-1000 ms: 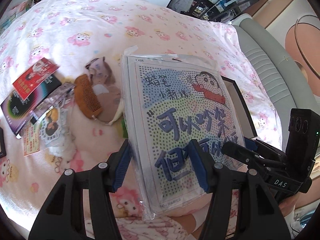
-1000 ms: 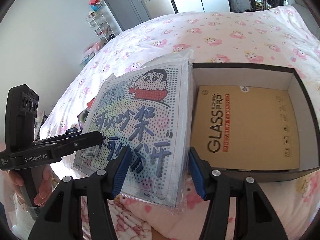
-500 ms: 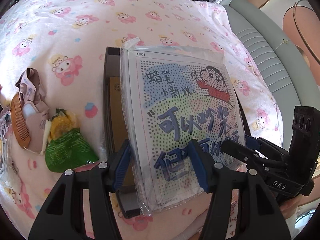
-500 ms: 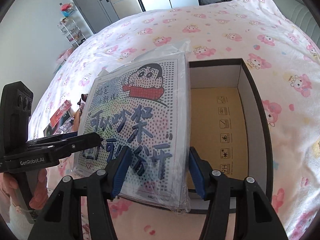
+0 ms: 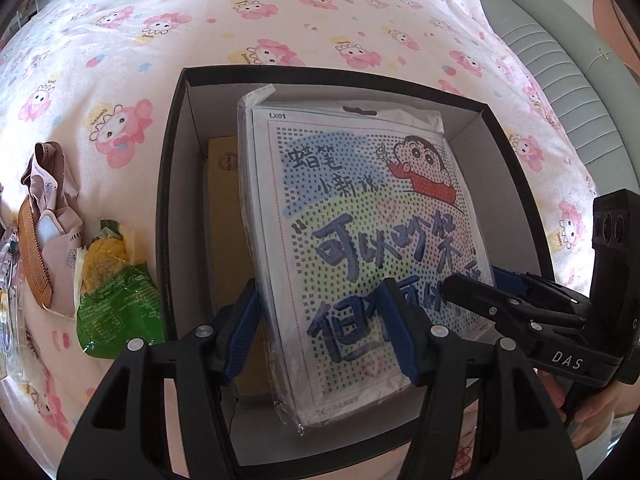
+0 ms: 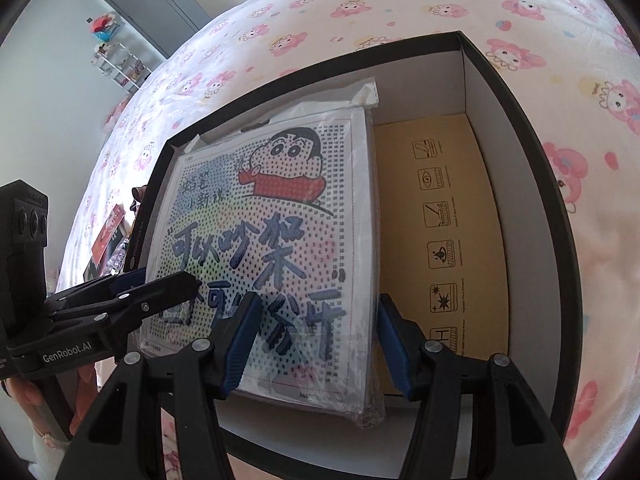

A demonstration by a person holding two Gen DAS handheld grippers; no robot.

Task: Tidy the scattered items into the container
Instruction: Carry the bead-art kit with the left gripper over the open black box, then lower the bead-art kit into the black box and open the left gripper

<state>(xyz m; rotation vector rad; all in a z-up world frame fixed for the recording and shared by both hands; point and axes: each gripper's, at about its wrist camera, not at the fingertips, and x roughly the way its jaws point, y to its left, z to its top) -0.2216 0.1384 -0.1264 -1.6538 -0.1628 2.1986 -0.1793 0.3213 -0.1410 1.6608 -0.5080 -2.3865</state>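
A flat plastic-wrapped cartoon pack (image 5: pixel 360 220) (image 6: pixel 280 220) hangs tilted inside the black box (image 5: pixel 168 200) (image 6: pixel 520 120) on the bed. My left gripper (image 5: pixel 320 332) (image 6: pixel 168 284) grips its near left corner, one finger under and one over; its jaws are opening. My right gripper (image 6: pixel 316 336) (image 5: pixel 472 292) holds the near right edge the same way. Beneath the pack, a brown flat carton (image 6: pixel 452 240) (image 5: pixel 228 240) lies on the box floor.
Left of the box on the pink-print bedcover lie a green snack bag (image 5: pixel 116 300), a wooden comb (image 5: pixel 34 264) and a pink mask (image 5: pixel 52 200). A red card (image 6: pixel 108 232) lies farther off. A grey padded headboard (image 5: pixel 560 60) runs along the right.
Both grippers have carried the pack from beside the box across its rim and down into it. The comb and cards have slid off to the left of the view.
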